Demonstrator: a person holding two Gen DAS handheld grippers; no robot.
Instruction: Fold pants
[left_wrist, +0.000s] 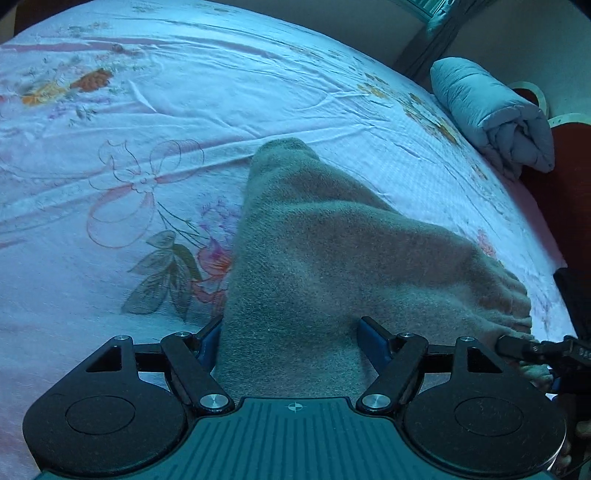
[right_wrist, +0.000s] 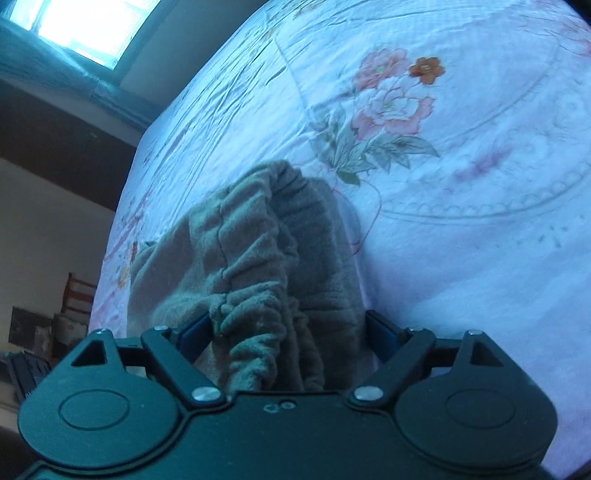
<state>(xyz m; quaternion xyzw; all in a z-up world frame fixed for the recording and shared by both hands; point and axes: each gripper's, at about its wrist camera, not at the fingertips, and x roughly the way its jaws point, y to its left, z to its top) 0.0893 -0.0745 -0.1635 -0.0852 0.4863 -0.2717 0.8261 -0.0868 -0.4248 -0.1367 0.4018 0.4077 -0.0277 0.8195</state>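
Grey-brown fleece pants (left_wrist: 314, 240) lie on the floral bed sheet (left_wrist: 147, 110), one leg running away from me. My left gripper (left_wrist: 291, 328) is low over the near end, its jaws wide apart with the cloth between the fingers and no pinch to be seen. At the right edge, one of the right gripper's fingers (left_wrist: 517, 345) rests by the gathered waistband (left_wrist: 509, 295). In the right wrist view the pants (right_wrist: 251, 240) are bunched, the elastic waistband (right_wrist: 258, 295) heaped between the spread fingers of my right gripper (right_wrist: 288, 328), which stands open.
A rolled blue-grey quilt (left_wrist: 491, 110) lies at the bed's far right edge, with dark red floor beyond it. The sheet (right_wrist: 461, 184) stretches wide to the right of the pants. A window (right_wrist: 74, 26) and a wooden chair (right_wrist: 77, 291) are off the bed to the left.
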